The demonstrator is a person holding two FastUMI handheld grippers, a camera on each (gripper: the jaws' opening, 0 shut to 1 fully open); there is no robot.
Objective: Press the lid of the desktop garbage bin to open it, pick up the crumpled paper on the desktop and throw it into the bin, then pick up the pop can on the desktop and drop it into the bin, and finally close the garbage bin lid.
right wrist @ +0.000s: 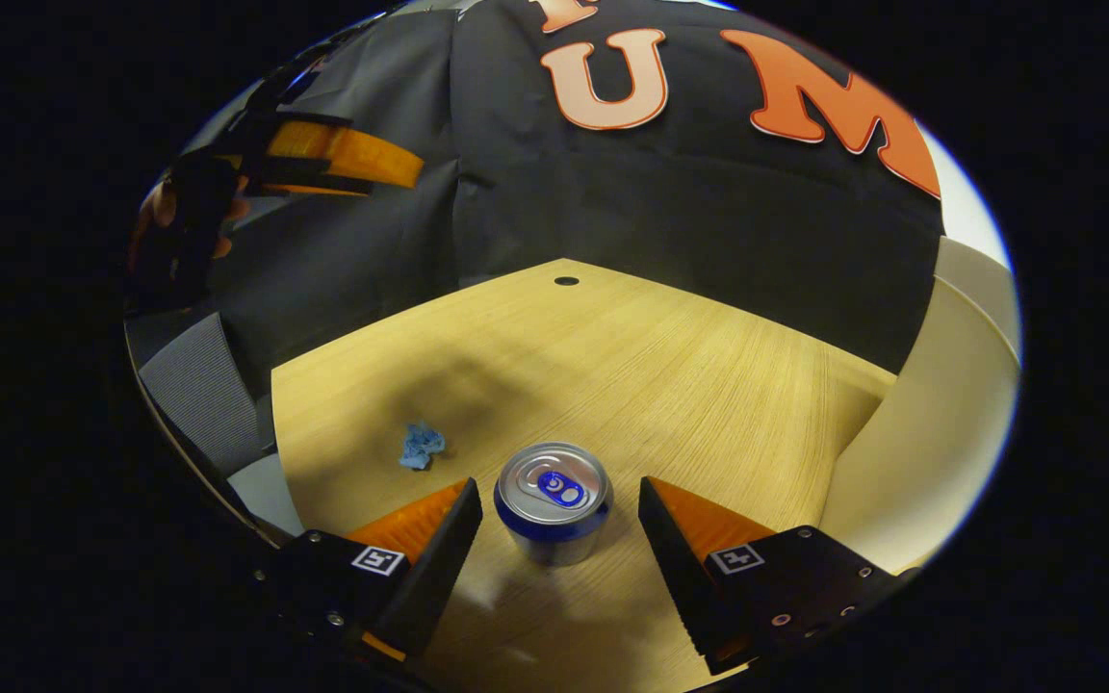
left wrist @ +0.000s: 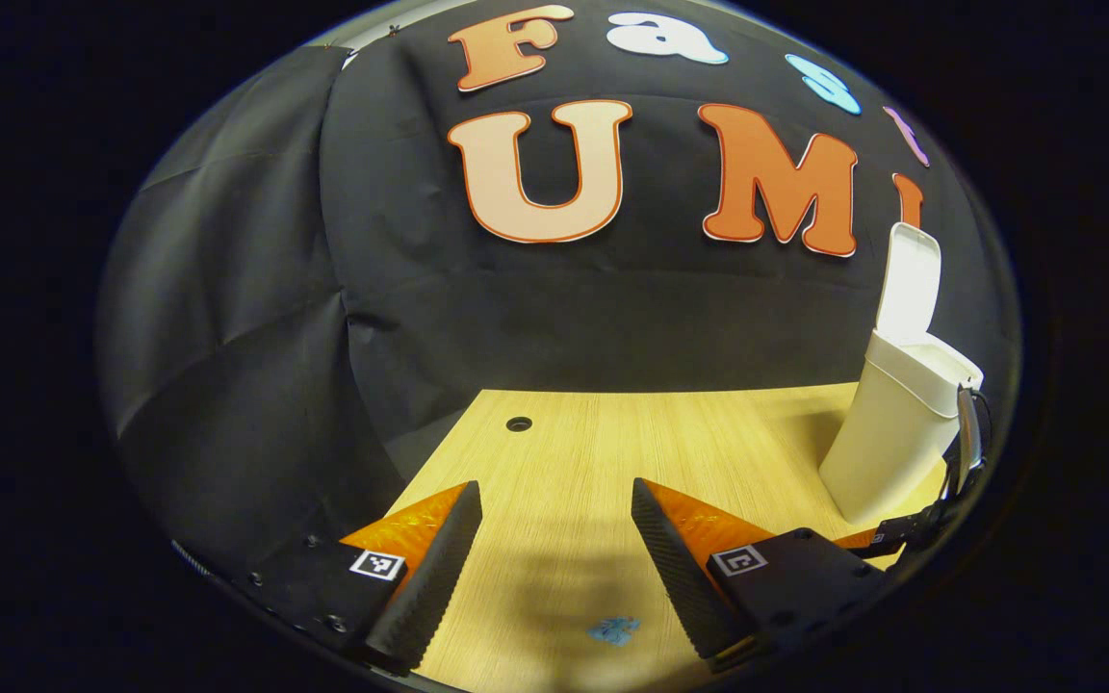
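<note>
A: State of the right gripper?

B: Fingers spread, one on each side of the pop can, neither touching it. The can stands upright on the desktop. The left gripper is also spread and holds nothing.

A: Remaining task items?

B: The crumpled paper lies on the desktop, near the can, to the left in the right gripper view. The garbage bin stands with its lid raised.

A: Failure risks?

B: Probable: a finger striking the can before the other closes would tip or roll it. The paper is small and light; a near miss could push it away.

A: Surroundings?

B: Pale wood-grain desktop with a cable hole; black cloth wall behind and to the left.
</note>
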